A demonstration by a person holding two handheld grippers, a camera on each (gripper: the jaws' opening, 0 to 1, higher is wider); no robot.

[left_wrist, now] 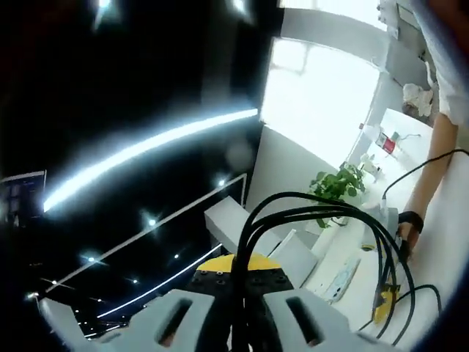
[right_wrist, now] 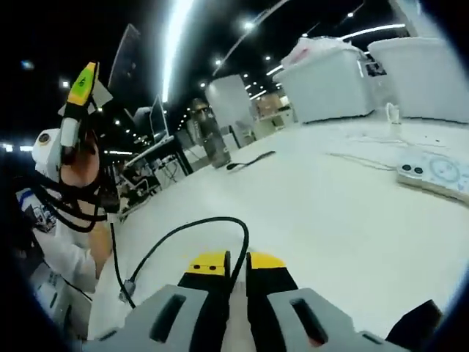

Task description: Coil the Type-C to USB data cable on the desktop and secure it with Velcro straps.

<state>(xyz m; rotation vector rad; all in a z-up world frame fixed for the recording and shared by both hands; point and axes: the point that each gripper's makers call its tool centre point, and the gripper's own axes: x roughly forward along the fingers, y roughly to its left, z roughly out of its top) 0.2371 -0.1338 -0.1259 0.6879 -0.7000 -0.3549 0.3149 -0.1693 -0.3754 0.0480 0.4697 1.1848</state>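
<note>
The black data cable (left_wrist: 322,209) rises in several loops from between my left gripper's (left_wrist: 245,270) yellow-tipped jaws, which are shut on the bundle. The loops arch right, toward a person's hand (left_wrist: 407,231) over the white desktop (left_wrist: 440,242). In the right gripper view, my right gripper (right_wrist: 238,264) is shut on a single strand of the cable (right_wrist: 183,229). That strand curves left and down to a connector (right_wrist: 128,291) lying on the desktop (right_wrist: 330,220). At far left a hand holds the left gripper (right_wrist: 77,95) raised, with cable loops (right_wrist: 66,202) hanging under it.
A potted plant (left_wrist: 341,183) and a red-labelled bottle (left_wrist: 387,144) stand at the table's far side. A flat white device (right_wrist: 434,173) lies at the right, white bins (right_wrist: 330,73) behind it. Another dark cable (right_wrist: 250,159) lies further back.
</note>
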